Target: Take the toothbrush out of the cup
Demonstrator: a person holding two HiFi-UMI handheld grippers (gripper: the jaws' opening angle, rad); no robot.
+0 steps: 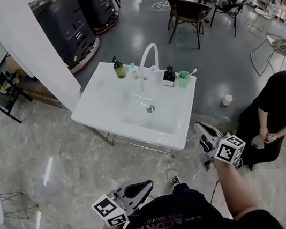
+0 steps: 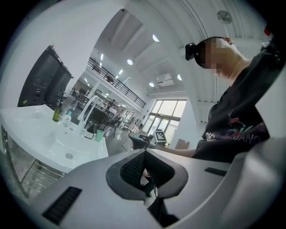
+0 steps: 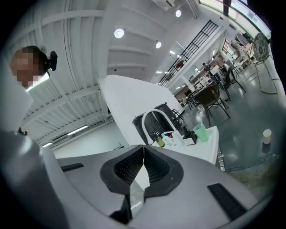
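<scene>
On sink: 1 cup w/ 1 toothbrush; L claw, R claw clenched, empty.

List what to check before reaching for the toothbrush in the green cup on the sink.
1. Toothbrush in the green cup: ok, it leans out over the rim.
2. Right tool empty: ok, jaws together on nothing.
3. Right tool opened for a grasp: not ok, shut.
4. Left tool empty: ok, jaws together on nothing.
5. Tools near the cup: not ok, both are held short of the near edge of the sink.
</scene>
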